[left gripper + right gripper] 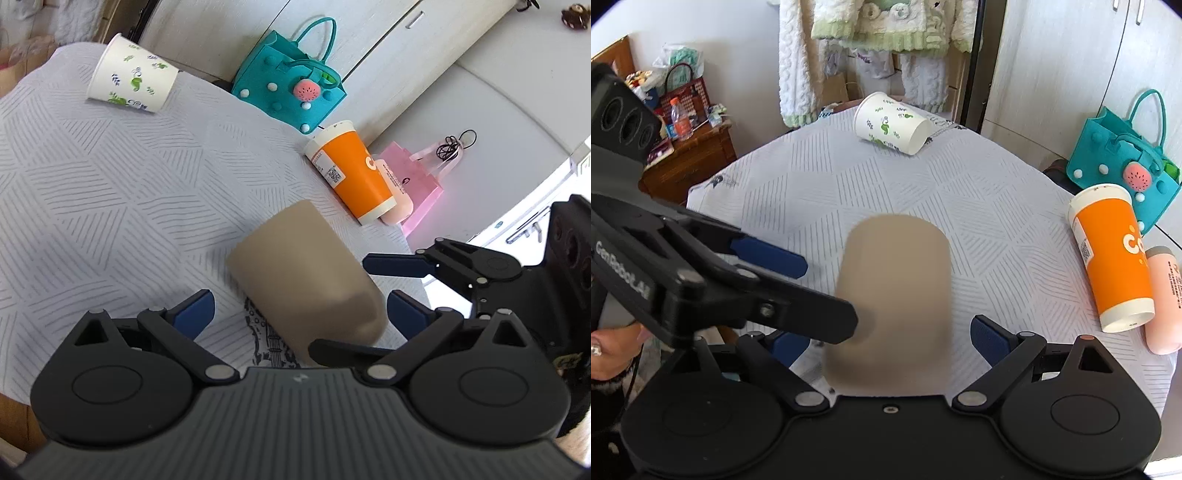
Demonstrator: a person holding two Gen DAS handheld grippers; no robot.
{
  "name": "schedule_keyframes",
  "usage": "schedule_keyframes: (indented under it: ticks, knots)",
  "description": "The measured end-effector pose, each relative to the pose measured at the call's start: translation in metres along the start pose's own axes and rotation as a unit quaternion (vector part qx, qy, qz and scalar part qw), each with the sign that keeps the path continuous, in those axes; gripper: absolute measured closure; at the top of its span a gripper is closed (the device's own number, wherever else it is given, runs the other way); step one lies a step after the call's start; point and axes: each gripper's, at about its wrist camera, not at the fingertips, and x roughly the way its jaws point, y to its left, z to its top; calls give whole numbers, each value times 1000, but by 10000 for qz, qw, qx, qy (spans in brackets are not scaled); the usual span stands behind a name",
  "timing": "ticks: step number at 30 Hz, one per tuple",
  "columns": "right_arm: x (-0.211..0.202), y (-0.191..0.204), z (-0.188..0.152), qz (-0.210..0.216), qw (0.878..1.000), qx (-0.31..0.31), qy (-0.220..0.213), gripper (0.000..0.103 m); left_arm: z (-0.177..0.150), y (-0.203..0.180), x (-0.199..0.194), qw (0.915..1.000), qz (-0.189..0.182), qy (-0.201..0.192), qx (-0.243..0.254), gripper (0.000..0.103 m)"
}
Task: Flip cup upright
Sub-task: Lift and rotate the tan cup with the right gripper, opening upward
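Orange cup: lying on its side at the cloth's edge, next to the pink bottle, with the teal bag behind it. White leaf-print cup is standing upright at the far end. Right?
Not quite. The white leaf-print cup is lying on its side too, as the right wrist view shows. The rest holds: the orange cup lies beside the pink bottle, teal bag behind.

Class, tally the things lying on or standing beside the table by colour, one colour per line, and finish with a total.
Tan: 1, the tan cup
White with green print: 1, the paper cup
Orange: 1, the orange cup
Pink: 1, the pink bottle
Teal: 1, the teal handbag
Total: 5
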Motion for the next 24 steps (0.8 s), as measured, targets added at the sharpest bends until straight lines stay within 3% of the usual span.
schedule_keyframes:
  ticks: [5, 7, 12, 14, 18, 24]
  knots:
    - [-1, -8, -1, 214, 9998, 26, -33, 7, -4, -5, 11, 10000, 25, 67, 41, 7]
    - [1, -11, -2, 468, 9989, 20, -28, 7, -4, -5, 11, 10000, -41, 39, -47, 15]
    - [13, -13, 1, 512, 9987, 29, 26, 8, -2, -11, 5, 9999, 73, -57, 46, 21]
    - [14, -14, 1, 566, 9984, 41, 12, 20, -1, -10, 7, 10000, 38, -65, -46, 21]
    - [13, -19, -2, 624, 9978, 234, -50, 20, 1, 2, 16, 9985, -248, 95, -486, 19]
    - [14, -36, -7, 879, 9925, 852, -81, 21, 3, 6, 28, 9968, -388, 185, -671, 17]
